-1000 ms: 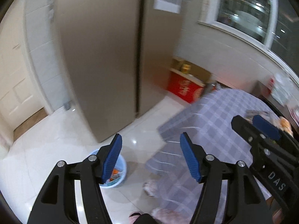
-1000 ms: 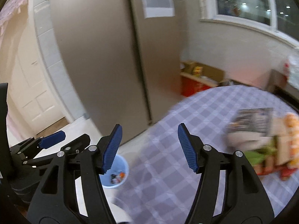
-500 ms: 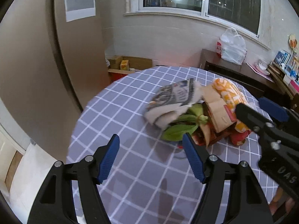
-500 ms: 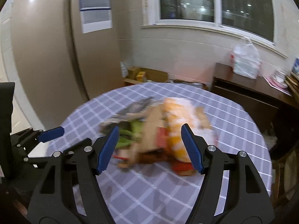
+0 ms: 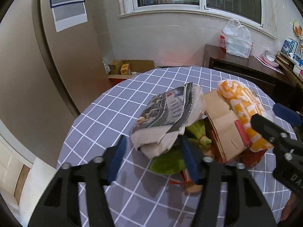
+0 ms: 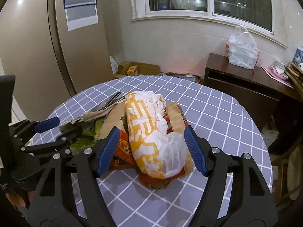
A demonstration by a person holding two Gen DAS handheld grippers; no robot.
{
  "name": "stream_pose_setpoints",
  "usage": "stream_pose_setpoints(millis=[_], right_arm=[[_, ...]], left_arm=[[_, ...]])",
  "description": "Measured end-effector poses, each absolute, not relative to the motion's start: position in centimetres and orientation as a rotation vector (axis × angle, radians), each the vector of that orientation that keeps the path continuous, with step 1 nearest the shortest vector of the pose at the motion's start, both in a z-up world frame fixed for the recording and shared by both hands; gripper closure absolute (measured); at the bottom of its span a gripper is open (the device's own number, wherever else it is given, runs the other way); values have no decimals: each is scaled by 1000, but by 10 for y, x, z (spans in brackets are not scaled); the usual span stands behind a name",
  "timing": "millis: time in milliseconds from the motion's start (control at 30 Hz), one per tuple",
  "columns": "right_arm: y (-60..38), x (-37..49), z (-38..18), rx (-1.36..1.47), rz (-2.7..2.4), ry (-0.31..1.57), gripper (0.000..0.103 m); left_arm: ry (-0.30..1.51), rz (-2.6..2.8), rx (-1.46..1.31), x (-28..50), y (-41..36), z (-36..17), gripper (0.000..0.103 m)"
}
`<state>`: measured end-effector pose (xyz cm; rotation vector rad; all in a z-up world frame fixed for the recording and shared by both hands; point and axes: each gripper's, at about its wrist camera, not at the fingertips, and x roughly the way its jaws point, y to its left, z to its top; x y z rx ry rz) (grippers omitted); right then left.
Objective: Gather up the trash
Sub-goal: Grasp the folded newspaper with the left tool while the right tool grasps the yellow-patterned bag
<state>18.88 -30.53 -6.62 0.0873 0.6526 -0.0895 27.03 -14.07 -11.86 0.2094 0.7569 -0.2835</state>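
Lower right of the left wrist view, white letters "DA" show on the black body of the right gripper (image 5: 284, 121), the rest cut off by the frame edge. The folded newspaper (image 5: 166, 109) mid-frame carries print too small to read. The yellow marks on the white wrapper (image 6: 151, 132) can't be made out as words.

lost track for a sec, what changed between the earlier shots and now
Both grippers swung away from the floor and fridge to face the trash pile on the checked table, then closed in. The left gripper now reaches the newspaper; the right gripper straddles the orange-and-white bag. Nothing was taken hold of or let go. Both stayed open, and the pile looks undisturbed.
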Motion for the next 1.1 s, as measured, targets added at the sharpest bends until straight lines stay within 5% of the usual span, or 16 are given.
stream_pose_setpoints(millis=[67,200,267,433,1100], right_arm=[[-304,195,-70,74,-95,672,33],[-305,202,-76,80,-88,689,36],[-307,202,-76,81,-87,685,58],[-306,202,-71,100,-66,687,67],[-200,186,-15,25,76,558,67]], left_arm=[[774,-288,215,276,-142,-121,76],[763,-275,201,280,-138,-121,89],[753,-265,174,281,-131,-119,97],[734,-256,138,277,-124,-114,99],[598,-155,-40,224,-28,-58,99]])
